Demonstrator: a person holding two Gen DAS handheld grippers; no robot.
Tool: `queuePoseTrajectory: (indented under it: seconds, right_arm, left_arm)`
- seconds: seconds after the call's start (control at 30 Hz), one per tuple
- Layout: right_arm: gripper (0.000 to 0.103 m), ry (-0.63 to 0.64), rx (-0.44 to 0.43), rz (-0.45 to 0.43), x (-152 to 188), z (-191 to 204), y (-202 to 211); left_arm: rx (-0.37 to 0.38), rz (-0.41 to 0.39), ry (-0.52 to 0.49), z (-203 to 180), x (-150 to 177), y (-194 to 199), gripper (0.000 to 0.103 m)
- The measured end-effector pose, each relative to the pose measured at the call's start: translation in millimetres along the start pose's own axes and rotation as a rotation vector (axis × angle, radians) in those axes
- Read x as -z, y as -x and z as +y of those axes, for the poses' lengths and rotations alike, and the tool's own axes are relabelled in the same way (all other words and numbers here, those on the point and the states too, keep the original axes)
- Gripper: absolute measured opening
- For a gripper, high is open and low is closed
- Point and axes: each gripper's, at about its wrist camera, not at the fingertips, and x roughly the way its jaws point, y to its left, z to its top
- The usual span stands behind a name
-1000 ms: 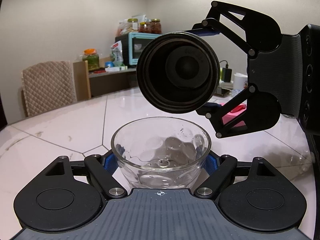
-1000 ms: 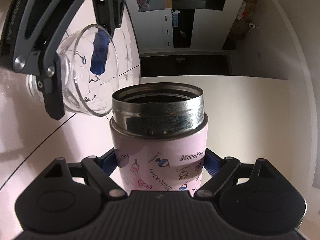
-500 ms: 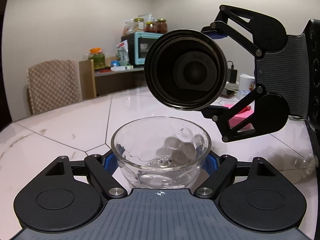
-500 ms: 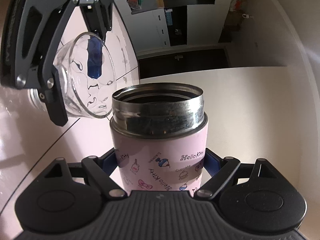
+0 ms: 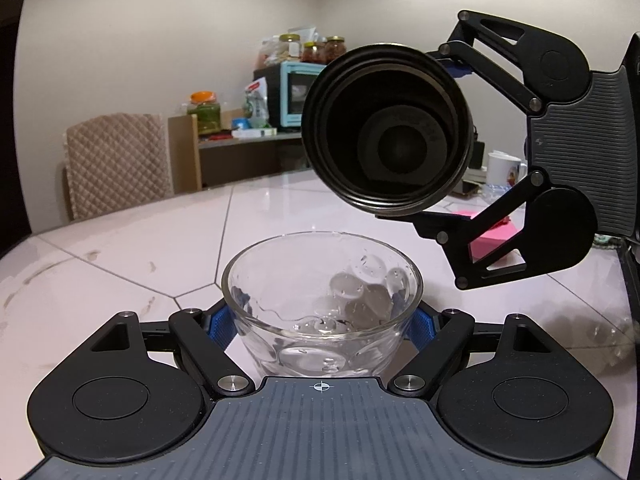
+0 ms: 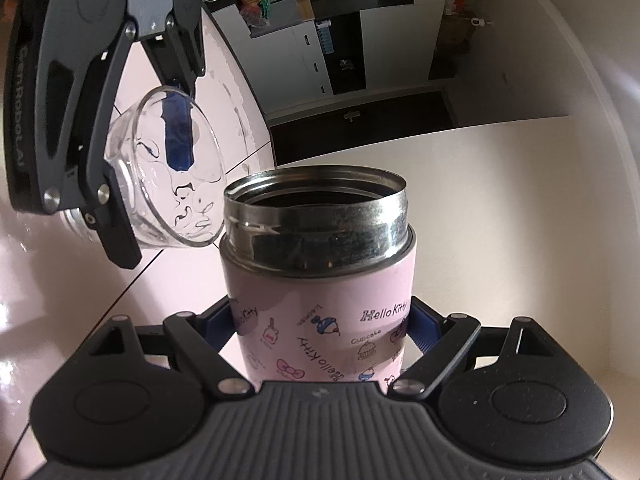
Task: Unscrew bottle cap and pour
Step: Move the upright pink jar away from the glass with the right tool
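Left wrist view: left gripper (image 5: 322, 320) jaws clamped on clear glass cup (image 5: 322, 304); right gripper (image 6: 320, 324) jaws clamped on tilted, uncapped pink steel-rimmed bottle (image 6: 320, 280)

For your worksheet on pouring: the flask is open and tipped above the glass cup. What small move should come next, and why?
Probably shift the flask in the right gripper nearer over the glass cup in the left gripper, then tip further: its mouth sits up and right of the cup, and no stream shows.
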Motion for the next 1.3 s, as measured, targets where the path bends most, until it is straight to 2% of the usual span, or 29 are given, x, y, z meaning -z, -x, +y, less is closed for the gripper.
queuePoseTrajectory:
  seconds: [0.43, 0.77, 1.03, 1.3]
  right_arm:
    - [0.088, -0.137, -0.061, 0.016, -8.3, -20.1, -6.4]
    - [0.088, -0.278, -0.117, 0.036, -12.9, -42.9, -16.1]
    - [0.088, -0.375, -0.16, 0.059, -6.7, -56.5, -24.1]
    - [0.088, -0.486, -0.211, 0.075, 7.2, -66.1, -25.3]
  left_arm:
    - [-0.041, 0.0, 0.017, -10.0, 2.1, 5.5, 0.086]
    - [-0.112, 0.0, 0.05, -21.1, 3.1, 11.2, 0.086]
    - [-0.158, 0.0, 0.076, -28.4, 0.5, 12.6, 0.086]
    - [-0.172, 0.004, 0.106, -27.0, -1.5, 9.4, 0.085]
